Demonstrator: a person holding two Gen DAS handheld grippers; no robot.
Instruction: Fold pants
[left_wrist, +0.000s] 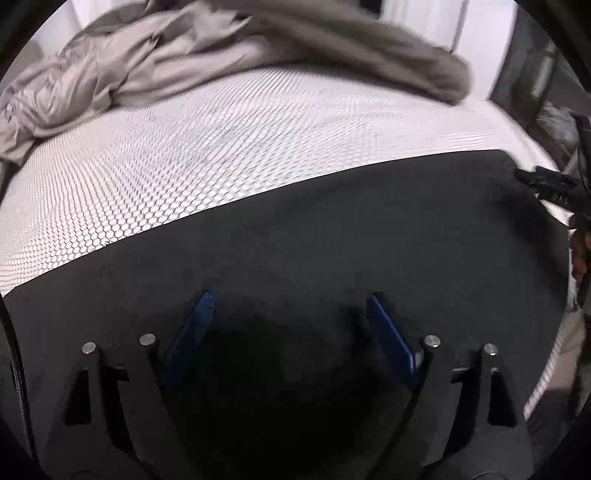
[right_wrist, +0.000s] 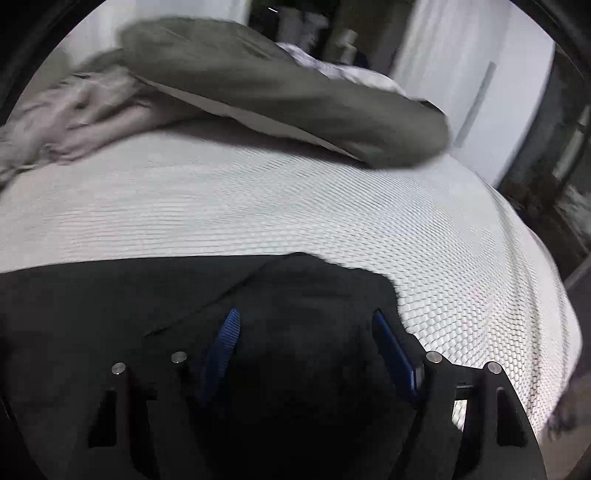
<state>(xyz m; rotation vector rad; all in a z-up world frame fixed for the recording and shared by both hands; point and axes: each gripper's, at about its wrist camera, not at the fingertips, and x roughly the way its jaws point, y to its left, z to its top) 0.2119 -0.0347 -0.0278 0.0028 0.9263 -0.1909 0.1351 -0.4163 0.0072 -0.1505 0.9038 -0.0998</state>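
Black pants (left_wrist: 332, 229) lie flat on bed (left_wrist: 184, 155), at near edge under your tongs. Left tongs (left_wrist: 288, 325) wide, empty; right tongs (right_wrist: 306, 343) wide, empty. You look partway: one seam shows, further folds likely left.

Free: bare mattress (right_wrist: 258, 206) just beyond pants (right_wrist: 110, 295).
Blocked: pillow (right_wrist: 295, 99), sheets (left_wrist: 92, 85) past that.

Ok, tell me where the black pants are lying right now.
The black pants lie flat across the near part of the white honeycomb-patterned bed, filling the lower half of both wrist views, below the grey bedding.
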